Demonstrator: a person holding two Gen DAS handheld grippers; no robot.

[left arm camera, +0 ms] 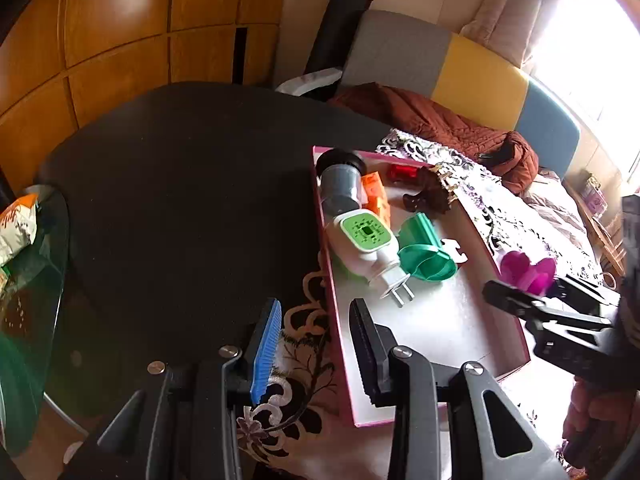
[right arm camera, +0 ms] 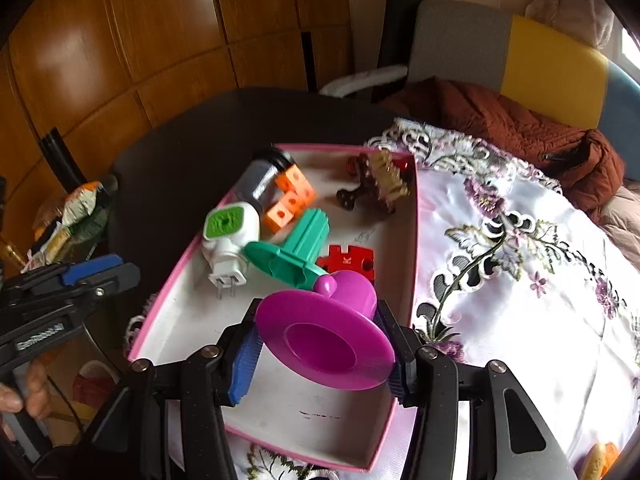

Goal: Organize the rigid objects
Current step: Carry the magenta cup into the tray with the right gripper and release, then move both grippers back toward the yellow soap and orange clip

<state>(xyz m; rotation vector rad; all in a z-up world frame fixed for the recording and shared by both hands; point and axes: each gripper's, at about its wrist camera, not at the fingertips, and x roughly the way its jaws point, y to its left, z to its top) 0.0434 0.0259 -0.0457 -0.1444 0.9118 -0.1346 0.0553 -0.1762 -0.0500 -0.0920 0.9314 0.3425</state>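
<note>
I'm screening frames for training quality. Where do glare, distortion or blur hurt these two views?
Left wrist view: the window is blown out white at upper right, and fisheye bends the wooden wall panels. Right wrist view: evenly lit, with soft sheen on the panels; the purple piece in the right gripper looms large and slightly soft.

Dark round table (left arm camera: 180,184), embroidered floral cloth (right arm camera: 520,264), pink-rimmed tray (right arm camera: 414,240) on cloth

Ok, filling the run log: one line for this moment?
right gripper: shut on purple funnel | over pink tray | left gripper: open, empty
</note>
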